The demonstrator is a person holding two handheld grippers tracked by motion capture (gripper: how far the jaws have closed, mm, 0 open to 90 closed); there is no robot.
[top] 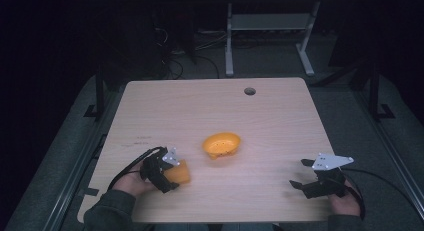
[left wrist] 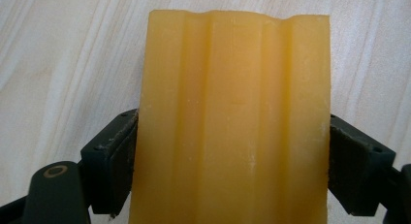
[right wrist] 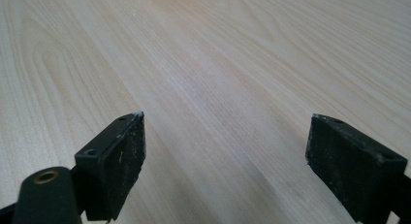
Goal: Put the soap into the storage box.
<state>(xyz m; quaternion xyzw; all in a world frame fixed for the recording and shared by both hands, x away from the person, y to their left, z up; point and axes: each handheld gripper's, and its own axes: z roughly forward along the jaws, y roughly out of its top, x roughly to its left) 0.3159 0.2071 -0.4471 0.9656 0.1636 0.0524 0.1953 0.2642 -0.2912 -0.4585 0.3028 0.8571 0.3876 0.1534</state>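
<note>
A yellow-orange ridged block (left wrist: pixel 232 117) is clamped between the two black jaws of my left gripper (left wrist: pixel 232 161). In the high view that gripper (top: pixel 167 176) sits at the table's front left with the orange block (top: pixel 179 173) sticking out toward the middle. An orange bowl (top: pixel 222 144) lies tilted near the table's centre, apart from both grippers. My right gripper (top: pixel 301 173) rests at the front right, jaws spread wide over bare wood. In the right gripper view that gripper (right wrist: pixel 225 156) holds nothing.
The light wooden table (top: pixel 210 108) has a round cable hole (top: pixel 249 91) near its far edge. Behind it, on the dark floor, stand a white desk frame (top: pixel 270 36) and loose cables (top: pixel 172 61).
</note>
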